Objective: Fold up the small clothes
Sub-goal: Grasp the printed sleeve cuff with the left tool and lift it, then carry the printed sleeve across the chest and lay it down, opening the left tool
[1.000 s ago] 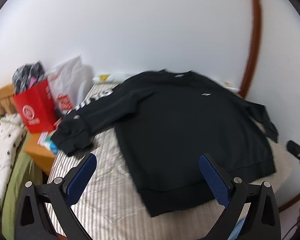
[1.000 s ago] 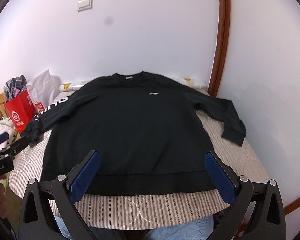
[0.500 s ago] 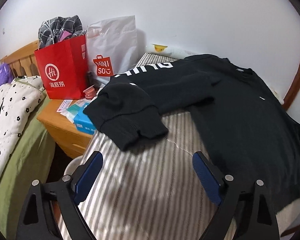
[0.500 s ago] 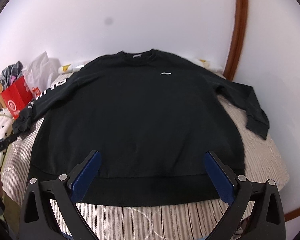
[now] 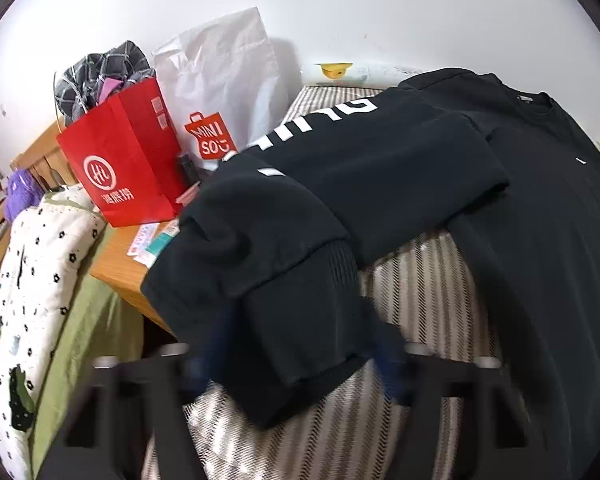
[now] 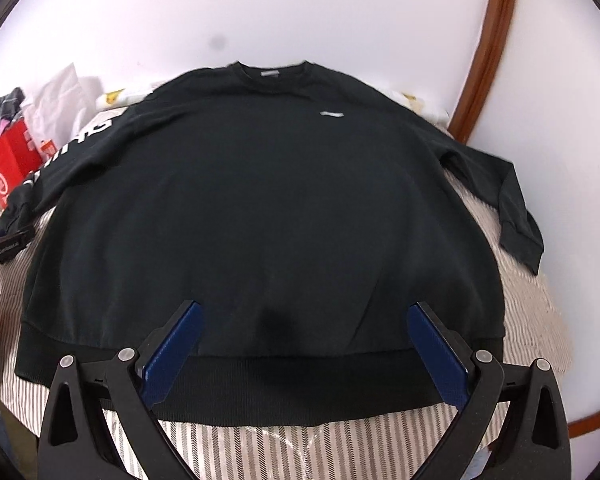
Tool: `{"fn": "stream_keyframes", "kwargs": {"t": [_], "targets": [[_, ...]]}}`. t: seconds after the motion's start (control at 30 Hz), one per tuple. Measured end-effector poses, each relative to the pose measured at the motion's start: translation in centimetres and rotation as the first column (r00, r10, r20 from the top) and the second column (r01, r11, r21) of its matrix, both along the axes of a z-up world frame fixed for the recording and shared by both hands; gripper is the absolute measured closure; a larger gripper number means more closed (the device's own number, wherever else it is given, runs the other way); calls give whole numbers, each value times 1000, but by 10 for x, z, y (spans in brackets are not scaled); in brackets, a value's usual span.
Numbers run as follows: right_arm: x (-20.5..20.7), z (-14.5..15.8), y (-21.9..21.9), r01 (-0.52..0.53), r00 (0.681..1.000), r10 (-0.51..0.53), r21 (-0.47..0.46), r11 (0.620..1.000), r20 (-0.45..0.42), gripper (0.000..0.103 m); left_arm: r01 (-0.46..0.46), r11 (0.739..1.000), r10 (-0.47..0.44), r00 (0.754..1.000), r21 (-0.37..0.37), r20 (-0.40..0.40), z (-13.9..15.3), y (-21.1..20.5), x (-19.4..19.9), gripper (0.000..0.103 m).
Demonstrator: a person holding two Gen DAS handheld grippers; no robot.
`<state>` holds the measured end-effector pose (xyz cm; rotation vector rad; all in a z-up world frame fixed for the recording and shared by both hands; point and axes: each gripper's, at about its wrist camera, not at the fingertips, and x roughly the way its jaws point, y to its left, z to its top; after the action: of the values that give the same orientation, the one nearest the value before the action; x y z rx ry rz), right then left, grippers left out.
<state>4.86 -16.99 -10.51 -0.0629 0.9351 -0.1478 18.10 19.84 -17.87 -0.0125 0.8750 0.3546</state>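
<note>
At the far left of the left wrist view a spotted white quilt [image 5: 28,280] lies over green bedding, with a wooden nightstand [image 5: 116,264] beside it. A red paper bag [image 5: 124,168] stands on the nightstand, a checked cloth [image 5: 100,76] stuffed in its top, and a white shopping bag [image 5: 224,92] leans against the wall just to its right.

The black sweatshirt [image 6: 260,208] lies spread flat, front up, on the striped surface [image 6: 532,328], collar toward the wall and hem toward the cameras. Its lettered sleeve [image 5: 340,168] runs out to the left edge, and the ribbed cuff [image 5: 300,328] lies between the blue pads of the left tongs [image 5: 296,360]. These tongs have just been closing and now stand narrow around the cuff; they are blurred, and I cannot tell whether the pads already press the cloth.

The right tongs [image 6: 306,344] stand wide, hovering over the middle of the hem [image 6: 300,384] with nothing held. Further right the other sleeve [image 6: 512,208] lies bent on the striped surface, its cuff near the edge. A brown curved frame [image 6: 488,40] rises against the white wall behind it.
</note>
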Motion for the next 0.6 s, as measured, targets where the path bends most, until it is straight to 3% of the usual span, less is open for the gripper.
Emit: {"fn": "stream_keyframes", "kwargs": {"t": [0.07,0.13,0.33,0.5,0.6], "targets": [[1,-2,0,5,1000,-5,7,1000,-9,2,13,1000,-14,1000,-7,-4,5,2,0,83],[0,-4,0,1,1000,-1,8,1000,-9,2,-1,1000,1,1000,-14,-4,13,4,2,85],[-1,-1,-16,-21,1000,20,13,1000,19,2,40,989,-27,996,-141,90,63,-11,11,86],[-1,9,-50,-23,998,20,45,999,62,2,162,955,-124,979,-247,160,103,-61,37,86],[-1,16,-75,-8,996,5,38,999,85,2,229,948,-190,964,-219,187,121,-107,62,86]]}}
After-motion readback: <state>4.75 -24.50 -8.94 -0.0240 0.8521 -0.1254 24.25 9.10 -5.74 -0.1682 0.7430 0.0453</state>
